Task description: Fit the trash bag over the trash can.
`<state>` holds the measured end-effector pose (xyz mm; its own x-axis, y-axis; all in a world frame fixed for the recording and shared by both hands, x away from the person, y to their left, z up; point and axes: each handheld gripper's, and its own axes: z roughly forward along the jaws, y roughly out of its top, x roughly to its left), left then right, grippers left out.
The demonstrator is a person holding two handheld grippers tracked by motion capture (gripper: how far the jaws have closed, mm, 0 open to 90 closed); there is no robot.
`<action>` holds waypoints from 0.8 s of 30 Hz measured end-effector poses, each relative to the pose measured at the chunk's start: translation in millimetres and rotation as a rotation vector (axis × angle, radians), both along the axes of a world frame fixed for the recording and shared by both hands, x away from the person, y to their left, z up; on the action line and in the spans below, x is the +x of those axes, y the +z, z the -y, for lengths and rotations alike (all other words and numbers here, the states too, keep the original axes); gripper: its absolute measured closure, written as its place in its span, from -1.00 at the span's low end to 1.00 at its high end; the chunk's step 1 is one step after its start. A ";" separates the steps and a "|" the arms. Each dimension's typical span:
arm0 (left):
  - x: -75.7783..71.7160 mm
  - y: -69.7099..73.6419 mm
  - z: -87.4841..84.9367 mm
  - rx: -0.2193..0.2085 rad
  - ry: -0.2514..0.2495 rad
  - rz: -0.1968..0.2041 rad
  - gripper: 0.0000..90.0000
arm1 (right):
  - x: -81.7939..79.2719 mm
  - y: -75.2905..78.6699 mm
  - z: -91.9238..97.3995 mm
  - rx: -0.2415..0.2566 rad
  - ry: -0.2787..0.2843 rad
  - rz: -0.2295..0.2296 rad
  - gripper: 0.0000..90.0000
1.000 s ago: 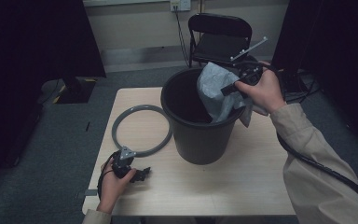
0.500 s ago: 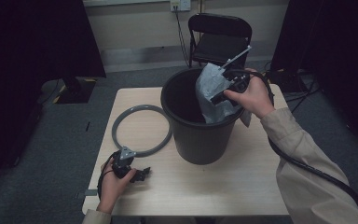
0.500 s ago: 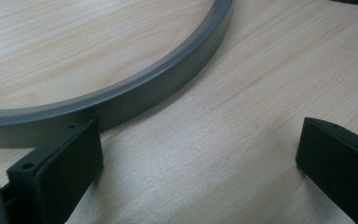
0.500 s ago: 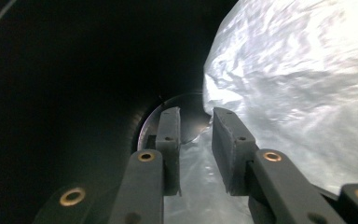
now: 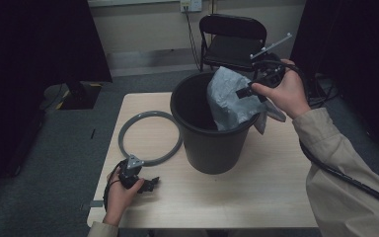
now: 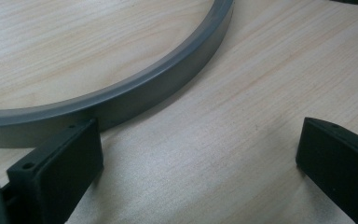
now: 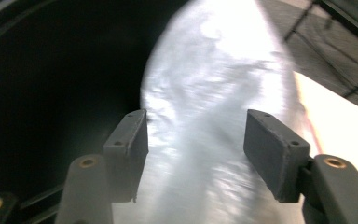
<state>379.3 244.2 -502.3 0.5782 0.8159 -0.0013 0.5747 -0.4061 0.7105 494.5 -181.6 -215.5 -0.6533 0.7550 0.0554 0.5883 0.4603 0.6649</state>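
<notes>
A black bucket (image 5: 202, 148) stands mid-table, with a crumpled grey plastic bag (image 5: 229, 101) draped over its right rim, part inside and part hanging outside. My right gripper (image 5: 242, 92) hovers just above that rim; its jaws have just been opening and stand apart. In the right gripper view the bag (image 7: 214, 93) lies beyond the gripper (image 7: 196, 140), with no pad pressing on it, and the bucket's dark inside (image 7: 51, 70) is at left. My left gripper (image 5: 150, 185) rests open on the table beside a grey ring (image 5: 150, 113). The ring (image 6: 135, 91) curves past the left gripper (image 6: 198, 154).
The light wooden table (image 5: 256, 187) has bare room right of and in front of the bucket. A black folding chair (image 5: 232, 44) stands behind the table. A cable trails from the right hand along the sleeve.
The right hand shifted left and slightly up over the bucket's rim, and its jaws opened off the bag, which now hangs over the rim. The left hand stayed put.
</notes>
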 end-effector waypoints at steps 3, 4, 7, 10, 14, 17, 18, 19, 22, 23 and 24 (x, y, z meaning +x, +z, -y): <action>0.0 0.0 0.0 0.000 0.000 0.000 -1.00 | 4.1 -1.0 10.4 0.036 -0.030 -0.004 -0.15; 0.0 0.0 0.0 -0.001 -0.001 -0.001 -1.00 | 5.0 -1.4 12.3 0.029 -0.047 0.001 -0.22; 0.0 0.0 0.0 0.000 0.000 0.000 -1.00 | 8.4 -3.3 17.3 0.025 -0.066 0.005 -0.24; 0.0 0.0 -0.1 0.001 -0.001 0.000 -1.00 | 11.5 -3.1 23.6 0.014 -0.109 0.019 -0.26; 0.0 0.1 -0.1 0.001 -0.001 0.000 -1.00 | 17.0 -11.9 27.7 0.005 -0.127 -0.012 -0.27; 0.0 0.0 -0.1 0.001 -0.001 0.000 -1.00 | 19.8 -22.7 27.6 0.026 -0.123 -0.045 -0.24; 0.0 0.1 -0.1 0.002 -0.001 0.000 -1.00 | 20.3 -25.7 27.1 0.042 -0.120 -0.053 -0.22; 0.0 -0.1 0.1 -0.002 0.000 -0.001 -1.00 | 20.7 -28.4 26.4 0.047 -0.115 -0.059 -0.09; 0.0 0.0 0.0 -0.001 -0.001 -0.001 -1.00 | 21.8 -33.5 23.9 0.031 -0.099 -0.072 0.26; 0.0 0.0 0.0 -0.001 -0.001 -0.001 -1.00 | 21.6 -33.6 23.9 0.036 -0.093 -0.077 0.31; 0.0 0.0 0.0 -0.001 -0.001 -0.001 -1.00 | 21.4 -33.4 23.7 0.036 -0.091 -0.078 0.32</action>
<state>379.3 244.2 -502.3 0.5792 0.8152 -0.0025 0.5749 -0.4063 0.7102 515.9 -205.3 -248.9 -0.5751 0.8075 0.1312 0.6770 0.3798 0.6304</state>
